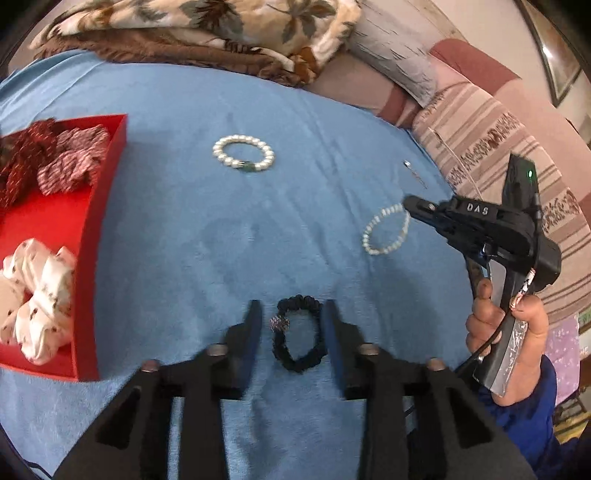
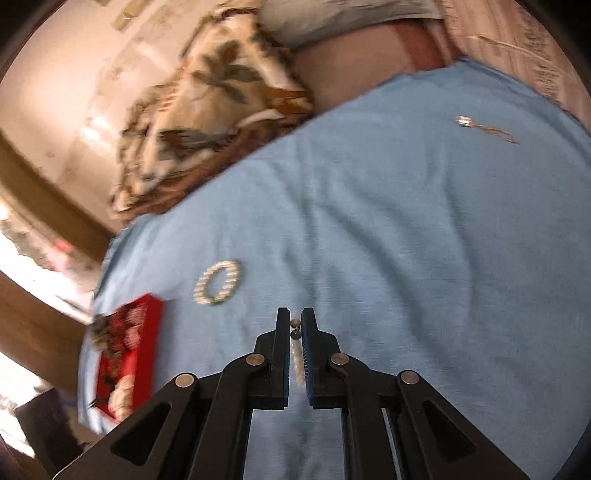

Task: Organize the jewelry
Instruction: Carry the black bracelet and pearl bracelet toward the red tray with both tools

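Note:
My left gripper (image 1: 291,308) is open, its jaws on either side of a black braided bracelet (image 1: 300,334) lying on the blue cloth (image 1: 184,229). My right gripper (image 2: 295,321) is shut on a white bead bracelet (image 2: 296,354); in the left wrist view that gripper (image 1: 408,205) holds the bracelet (image 1: 384,230) hanging above the cloth at right. A pearl bracelet with a green bead (image 1: 243,153) lies further back; it also shows in the right wrist view (image 2: 218,282). A small silver pin (image 1: 413,171) lies near the cloth's right edge (image 2: 484,127).
A red tray (image 1: 107,206) at left holds red patterned scrunchies (image 1: 55,158) and a white one (image 1: 37,299); the tray also shows in the right wrist view (image 2: 147,347). A floral blanket (image 1: 207,33) and striped bedding (image 1: 491,144) border the cloth.

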Demonstrator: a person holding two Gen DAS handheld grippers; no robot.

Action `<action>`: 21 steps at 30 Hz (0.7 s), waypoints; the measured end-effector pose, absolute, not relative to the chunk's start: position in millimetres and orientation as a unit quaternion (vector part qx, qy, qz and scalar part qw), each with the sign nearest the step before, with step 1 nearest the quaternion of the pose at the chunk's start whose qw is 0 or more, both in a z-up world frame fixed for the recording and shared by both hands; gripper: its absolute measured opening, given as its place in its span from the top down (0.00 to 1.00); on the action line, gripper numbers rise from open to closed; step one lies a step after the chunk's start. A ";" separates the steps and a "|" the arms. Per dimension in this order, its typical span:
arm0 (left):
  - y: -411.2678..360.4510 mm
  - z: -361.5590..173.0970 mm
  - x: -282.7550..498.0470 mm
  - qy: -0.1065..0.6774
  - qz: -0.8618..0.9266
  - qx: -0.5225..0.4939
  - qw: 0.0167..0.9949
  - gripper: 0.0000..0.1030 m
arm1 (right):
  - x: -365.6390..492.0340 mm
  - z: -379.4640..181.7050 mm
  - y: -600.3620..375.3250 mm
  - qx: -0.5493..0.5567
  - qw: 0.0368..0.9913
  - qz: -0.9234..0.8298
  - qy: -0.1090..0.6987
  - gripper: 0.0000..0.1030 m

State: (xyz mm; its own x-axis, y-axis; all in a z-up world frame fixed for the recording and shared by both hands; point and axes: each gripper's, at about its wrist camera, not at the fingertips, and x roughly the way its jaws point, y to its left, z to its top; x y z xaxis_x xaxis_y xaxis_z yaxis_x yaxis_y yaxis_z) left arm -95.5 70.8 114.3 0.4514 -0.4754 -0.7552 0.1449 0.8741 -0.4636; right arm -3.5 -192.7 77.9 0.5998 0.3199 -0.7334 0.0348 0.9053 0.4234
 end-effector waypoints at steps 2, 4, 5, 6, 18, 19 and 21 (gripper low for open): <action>76.5 113.2 -97.7 0.488 -0.180 -0.172 0.837 0.62 | -3.9 75.3 -206.2 0.212 0.871 0.055 0.440 0.88; 80.3 111.0 -98.8 0.490 -0.176 -0.175 0.835 0.62 | -5.8 74.3 -222.8 0.237 0.868 0.037 0.435 0.80; 81.5 110.0 -98.8 0.491 -0.175 -0.176 0.835 0.62 | -7.4 75.4 -232.3 0.252 0.866 0.030 0.430 0.73; 81.9 109.1 -98.6 0.493 -0.175 -0.176 0.834 0.62 | -9.5 76.1 -240.8 0.266 0.865 0.023 0.425 0.67; 69.7 100.9 -100.6 0.503 -0.182 -0.154 0.831 0.62 | -17.5 70.2 -272.2 0.311 0.851 -0.010 0.423 0.64; 68.7 100.3 -100.7 0.504 -0.182 -0.152 0.831 0.62 | -14.7 68.8 -263.2 0.296 0.852 -0.001 0.432 0.64; 66.9 98.5 -100.2 0.505 -0.182 -0.150 0.830 0.62 | -11.7 64.6 -249.2 0.269 0.852 0.014 0.448 0.64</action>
State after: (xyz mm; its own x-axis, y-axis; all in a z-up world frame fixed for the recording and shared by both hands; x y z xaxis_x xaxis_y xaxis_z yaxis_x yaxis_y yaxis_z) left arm -100.2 66.9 98.5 0.4226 -0.4541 -0.7844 0.1512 0.8886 -0.4330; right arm -11.7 -249.2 64.6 0.5977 0.2641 -0.7570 0.2177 0.8552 0.4703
